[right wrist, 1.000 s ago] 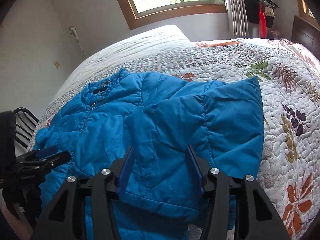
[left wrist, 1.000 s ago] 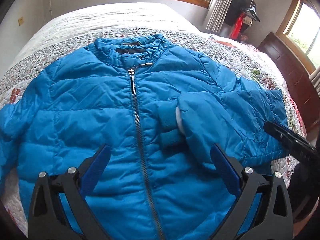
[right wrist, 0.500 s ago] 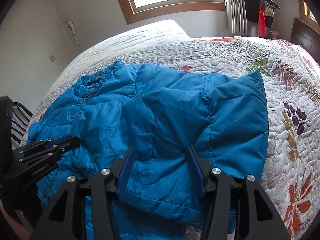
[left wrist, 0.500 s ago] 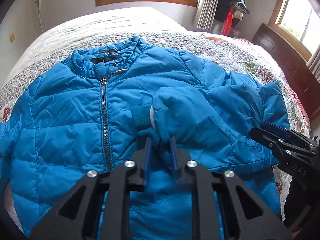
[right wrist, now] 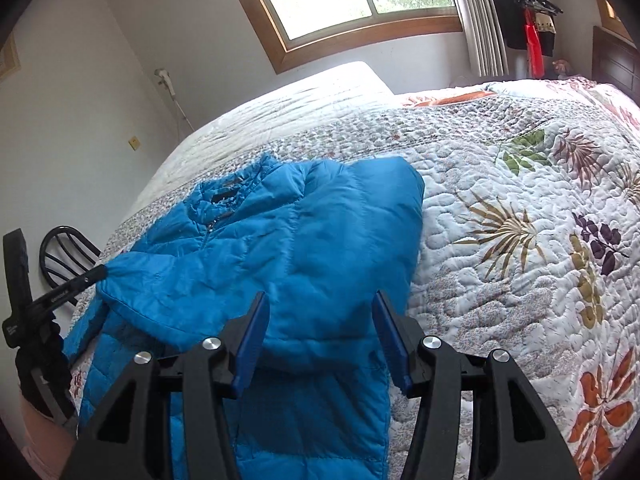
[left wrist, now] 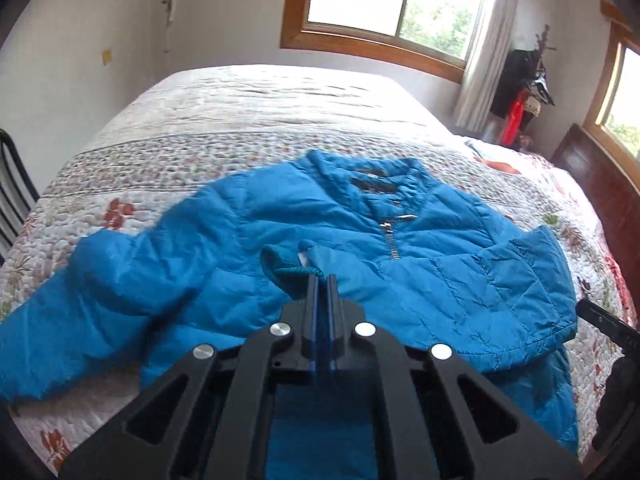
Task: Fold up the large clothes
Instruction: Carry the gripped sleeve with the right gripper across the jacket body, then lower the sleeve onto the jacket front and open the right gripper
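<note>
A blue quilted jacket [left wrist: 432,264] lies front up on the bed, zipped, collar toward the window. My left gripper [left wrist: 321,280] is shut on the knit cuff [left wrist: 286,274] of one sleeve and holds it over the jacket's chest, so the sleeve lies folded across the front. The other sleeve [left wrist: 100,292] trails toward the left edge of the bed. In the right wrist view my right gripper [right wrist: 320,304] stands open just above the folded jacket [right wrist: 320,232], its pads clear of the fabric. The left gripper [right wrist: 64,286] shows there at the far left.
A floral quilt [right wrist: 520,200] covers the bed, with bare quilt to the right of the jacket and toward the window. A black chair back [right wrist: 64,256] stands at the bed's left side. Dark wooden furniture [left wrist: 600,200] and hanging clothes [right wrist: 528,8] are at the right.
My left gripper came down on the sleeve cuff, shut on it, then carried it up and leftward across the jacket's front. The right gripper stayed where it was, still open.
</note>
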{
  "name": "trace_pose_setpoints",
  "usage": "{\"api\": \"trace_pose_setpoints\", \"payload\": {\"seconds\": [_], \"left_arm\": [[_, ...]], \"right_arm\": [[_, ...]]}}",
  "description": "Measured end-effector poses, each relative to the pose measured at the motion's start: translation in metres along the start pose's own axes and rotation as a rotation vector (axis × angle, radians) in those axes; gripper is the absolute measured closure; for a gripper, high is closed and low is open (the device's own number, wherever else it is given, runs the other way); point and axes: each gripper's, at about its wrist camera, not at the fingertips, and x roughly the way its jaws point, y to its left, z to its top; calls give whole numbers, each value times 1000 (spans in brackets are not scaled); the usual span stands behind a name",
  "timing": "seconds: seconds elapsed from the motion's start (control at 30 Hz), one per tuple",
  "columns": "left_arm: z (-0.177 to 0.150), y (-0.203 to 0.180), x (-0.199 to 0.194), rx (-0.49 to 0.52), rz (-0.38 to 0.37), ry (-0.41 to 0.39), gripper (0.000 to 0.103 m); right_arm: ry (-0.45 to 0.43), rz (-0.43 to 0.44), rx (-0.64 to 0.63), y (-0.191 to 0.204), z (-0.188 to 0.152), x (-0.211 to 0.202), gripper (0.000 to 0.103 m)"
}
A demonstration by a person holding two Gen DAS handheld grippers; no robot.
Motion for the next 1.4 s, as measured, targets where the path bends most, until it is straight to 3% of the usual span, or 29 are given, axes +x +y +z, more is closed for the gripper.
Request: {"api": "trace_pose_setpoints", "payload": {"seconds": [0.1,0.23,0.4,0.5,0.6,0.67,0.73,0.83,0.9,1.03,1.17,1.4], "left_arm": [[-5,29,16,-17,58,33,101],[-23,49,60,-30,92,140,99],[-31,49,67,-13,106,137,95],[-26,54,55,-42,113,136,83],[-20,52,28,-52,98,76,81],[-14,39,13,-32,84,38,73],[-8,21,8,6,52,31,55],[0,-2,23,28,29,69,54],[-2,-6,43,15,22,116,54],[-16,-2,79,-3,62,180,53],[-33,-8,85,82,97,118,53],[-33,-7,76,77,93,68,54]], "right_arm": [[63,7,-15,6,-6,24,49],[130,-52,-37,9,-15,55,48],[132,-53,-33,7,-16,55,48],[114,-97,-60,15,-14,44,48],[54,-87,-96,32,-7,20,48],[34,-93,-131,48,1,12,48],[37,-123,-186,68,8,15,48],[58,-182,-249,91,15,34,49],[91,-176,-252,97,18,54,49],[153,-203,-228,88,8,94,50],[130,-251,-288,90,-8,114,50],[98,-254,-296,92,-8,106,50]]}}
